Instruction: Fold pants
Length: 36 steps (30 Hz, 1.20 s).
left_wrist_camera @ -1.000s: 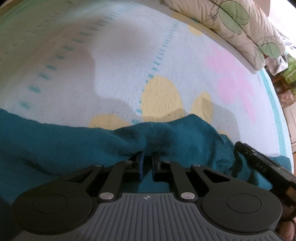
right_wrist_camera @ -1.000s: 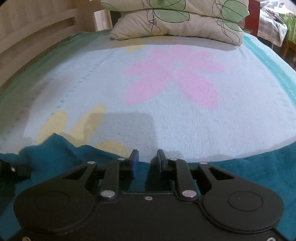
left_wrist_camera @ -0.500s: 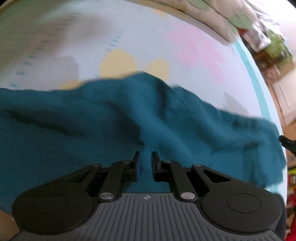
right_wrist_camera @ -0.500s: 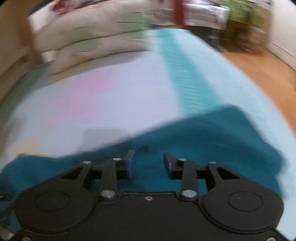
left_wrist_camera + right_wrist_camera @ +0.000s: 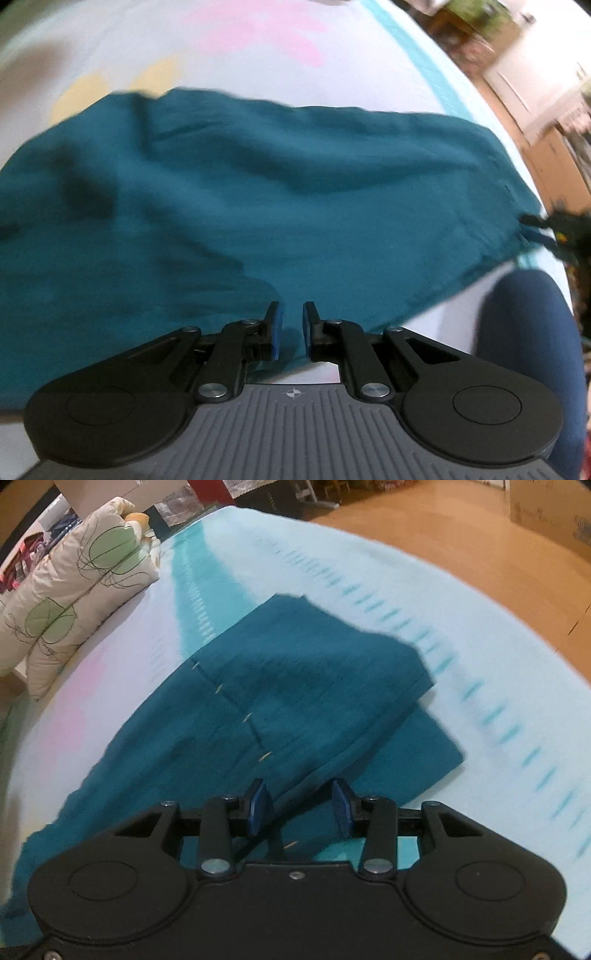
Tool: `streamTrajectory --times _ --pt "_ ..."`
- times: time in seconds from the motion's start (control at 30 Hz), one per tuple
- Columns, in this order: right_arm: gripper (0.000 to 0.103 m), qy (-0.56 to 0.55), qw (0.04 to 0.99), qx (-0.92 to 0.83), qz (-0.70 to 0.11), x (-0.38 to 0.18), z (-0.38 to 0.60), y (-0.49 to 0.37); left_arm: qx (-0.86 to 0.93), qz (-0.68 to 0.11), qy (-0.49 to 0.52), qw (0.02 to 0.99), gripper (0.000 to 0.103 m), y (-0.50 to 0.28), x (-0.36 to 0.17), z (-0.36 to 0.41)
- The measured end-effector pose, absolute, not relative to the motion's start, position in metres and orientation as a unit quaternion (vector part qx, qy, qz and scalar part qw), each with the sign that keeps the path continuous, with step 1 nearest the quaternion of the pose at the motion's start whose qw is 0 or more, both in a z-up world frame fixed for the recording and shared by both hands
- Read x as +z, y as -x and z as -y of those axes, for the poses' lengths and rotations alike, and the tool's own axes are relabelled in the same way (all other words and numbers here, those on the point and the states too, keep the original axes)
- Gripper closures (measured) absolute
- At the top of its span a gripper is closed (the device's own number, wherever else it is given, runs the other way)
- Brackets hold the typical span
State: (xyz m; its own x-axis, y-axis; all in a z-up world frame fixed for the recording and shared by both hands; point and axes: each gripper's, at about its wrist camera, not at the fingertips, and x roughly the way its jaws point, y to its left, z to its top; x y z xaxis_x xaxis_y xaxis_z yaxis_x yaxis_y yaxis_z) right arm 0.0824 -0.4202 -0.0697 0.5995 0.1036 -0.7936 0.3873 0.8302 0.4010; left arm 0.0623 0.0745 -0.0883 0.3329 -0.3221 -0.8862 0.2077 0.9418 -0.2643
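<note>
Teal pants (image 5: 280,199) lie spread on the bed, folded lengthwise. In the right wrist view the pants (image 5: 295,686) show the two leg ends stacked, the top layer offset from the lower one. My left gripper (image 5: 292,328) hangs just over the near edge of the cloth, jaws a narrow gap apart, with nothing between them. My right gripper (image 5: 300,805) is open over the near edge of the leg ends, empty. The right gripper also shows at the far right edge of the left wrist view (image 5: 554,229), near the pants' end.
The bed has a pale blanket (image 5: 424,602) with pink and yellow flowers and teal stripes. Leaf-print pillows (image 5: 74,590) lie at the head. Wooden floor (image 5: 480,535) and a cardboard box lie beyond the bed. A dark blue trouser leg (image 5: 532,350) is at the near right.
Both grippers let go of the pants and pulled back. The cloth now lies flat on the bed. The right gripper opened wider and swung towards the leg ends.
</note>
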Motion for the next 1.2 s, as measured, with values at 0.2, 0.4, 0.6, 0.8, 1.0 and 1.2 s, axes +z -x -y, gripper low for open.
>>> streamTrajectory --times 0.2,0.4,0.6,0.8,1.0,1.2 --pt "0.088 -0.299 0.855 -0.073 -0.418 -0.066 0.416 -0.084 -0.194 -0.55 0.023 0.812 0.09 -0.061 -0.084 -0.046" --pt "0.088 -0.286 0.871 -0.065 -0.394 -0.035 0.408 -0.053 -0.208 -0.553 0.044 0.805 0.09 -0.057 -0.085 -0.04" --pt "0.078 -0.288 0.839 -0.085 -0.454 -0.078 0.417 -0.058 -0.206 -0.561 0.042 0.8 0.09 -0.066 -0.094 -0.034" --pt "0.063 -0.287 0.845 -0.099 -0.44 -0.072 0.42 -0.051 -0.202 -0.566 0.045 0.798 0.089 -0.07 -0.102 -0.034" --pt "0.063 -0.187 0.882 -0.12 -0.416 -0.041 0.4 -0.052 -0.201 -0.574 0.024 0.794 0.089 -0.068 -0.115 -0.045" --pt "0.062 -0.149 0.901 -0.04 -0.406 -0.023 0.374 -0.091 -0.19 -0.582 0.034 0.79 0.092 -0.067 -0.116 -0.076"
